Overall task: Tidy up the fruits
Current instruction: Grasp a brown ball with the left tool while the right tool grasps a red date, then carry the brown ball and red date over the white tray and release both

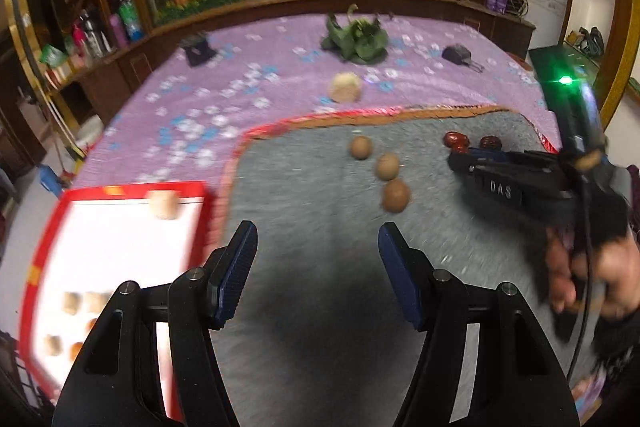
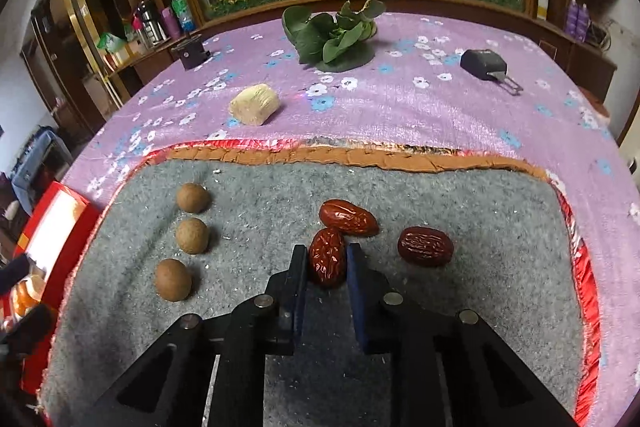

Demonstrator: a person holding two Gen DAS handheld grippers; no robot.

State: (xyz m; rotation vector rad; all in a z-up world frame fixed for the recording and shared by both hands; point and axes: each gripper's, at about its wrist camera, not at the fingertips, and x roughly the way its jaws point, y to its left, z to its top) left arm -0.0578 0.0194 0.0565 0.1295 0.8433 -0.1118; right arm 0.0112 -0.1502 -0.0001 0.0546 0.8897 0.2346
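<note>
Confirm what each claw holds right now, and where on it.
Right claw pinches the nearest red date across its sides. Left claw is open, empty.

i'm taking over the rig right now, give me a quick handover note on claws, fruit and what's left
Right claw: shut on a red date on the grey mat.
Left claw: open, empty, above the mat beside the red tray.
On the mat: two more dates, the nearer one touching the held date, and three brown round fruits in a line.
Pale lump and greens lie on the purple cloth.
Done: the tray already holds several pieces, too blurred to name.
Left: lift the held date, then clear the remaining fruit.
</note>
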